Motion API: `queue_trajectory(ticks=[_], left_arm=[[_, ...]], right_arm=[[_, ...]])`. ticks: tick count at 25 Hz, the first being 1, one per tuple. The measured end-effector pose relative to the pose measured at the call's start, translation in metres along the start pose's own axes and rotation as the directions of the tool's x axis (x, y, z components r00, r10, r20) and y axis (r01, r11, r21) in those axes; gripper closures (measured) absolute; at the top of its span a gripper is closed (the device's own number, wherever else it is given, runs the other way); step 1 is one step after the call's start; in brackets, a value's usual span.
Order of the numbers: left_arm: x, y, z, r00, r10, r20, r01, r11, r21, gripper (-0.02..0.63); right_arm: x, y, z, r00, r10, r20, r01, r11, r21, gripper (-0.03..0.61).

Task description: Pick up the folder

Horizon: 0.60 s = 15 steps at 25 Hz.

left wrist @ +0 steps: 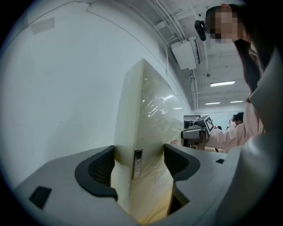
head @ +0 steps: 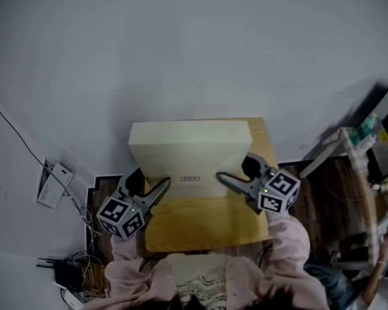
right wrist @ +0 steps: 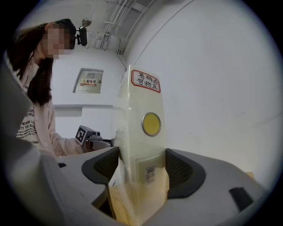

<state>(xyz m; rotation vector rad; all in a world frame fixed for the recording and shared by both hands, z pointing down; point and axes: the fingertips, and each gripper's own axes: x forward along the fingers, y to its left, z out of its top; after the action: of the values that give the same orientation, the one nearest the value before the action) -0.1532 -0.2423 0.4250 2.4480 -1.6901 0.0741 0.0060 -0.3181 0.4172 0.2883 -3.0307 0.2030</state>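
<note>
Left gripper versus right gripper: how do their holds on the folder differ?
The left gripper clamps the folder at the end with a small dark strip. The right gripper clamps the opposite end, with a yellow sticker and red-framed label. In the head view the left sits lower. Both are shut on it.

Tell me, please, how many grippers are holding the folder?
2. The left gripper clamps the cream folder near its near-left corner; the right gripper clamps it near its near-right corner. None looks hidden.
</note>
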Motion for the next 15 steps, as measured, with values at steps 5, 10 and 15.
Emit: queue_trajectory(ticks=[5,10,15], left_arm=[[-0.007,-0.011,0.011,1.0,0.021,0.015,-0.021,1.0,0.009,0.265],[-0.013,-0.021,0.022,0.998,0.044,0.036,-0.044,0.999,0.006,0.267],[-0.016,-0.036,0.033,0.996,0.066,0.056,-0.067,0.998,0.012,0.27]], right_arm=[[-0.008,0.006,0.01,1.0,0.007,0.02,-0.007,1.0,0.002,0.231],[-0.017,0.011,0.021,0.999,0.006,0.043,-0.006,1.0,0.001,0.233],[-0.031,0.015,0.032,0.998,0.01,0.064,-0.01,1.0,-0.002,0.233]])
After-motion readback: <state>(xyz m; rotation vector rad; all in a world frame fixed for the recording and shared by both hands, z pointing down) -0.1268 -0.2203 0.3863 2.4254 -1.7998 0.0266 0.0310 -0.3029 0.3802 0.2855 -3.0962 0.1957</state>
